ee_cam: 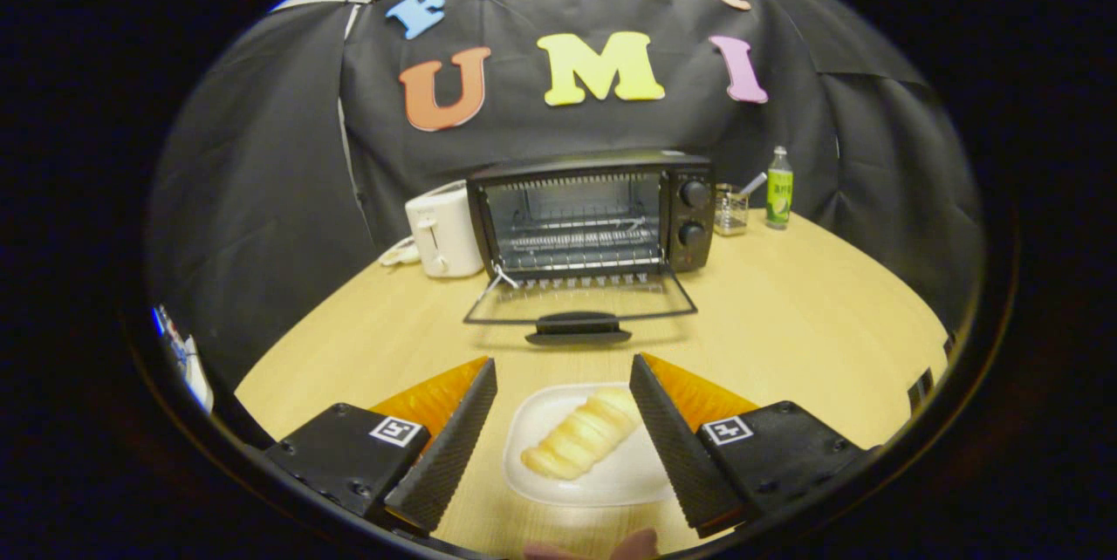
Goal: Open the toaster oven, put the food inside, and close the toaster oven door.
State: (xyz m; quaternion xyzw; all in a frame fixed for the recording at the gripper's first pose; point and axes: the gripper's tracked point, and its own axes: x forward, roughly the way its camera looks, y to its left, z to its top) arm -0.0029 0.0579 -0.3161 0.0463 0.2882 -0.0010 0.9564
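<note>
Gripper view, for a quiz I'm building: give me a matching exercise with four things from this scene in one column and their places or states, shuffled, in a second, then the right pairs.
1. toaster oven door
2. bread
3. white toaster
4. green bottle

A. by the oven's knob side, past a clear holder
B. folded down open
C. by the oven's other side
D. on a white plate between the open gripper's fingers

Pairs: 1-B, 2-D, 3-C, 4-A

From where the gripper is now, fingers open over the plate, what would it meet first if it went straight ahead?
Probably the toaster oven's lowered door: its handle lies just beyond the open gripper. The bread on the plate sits between the fingers. Height is unclear.
</note>
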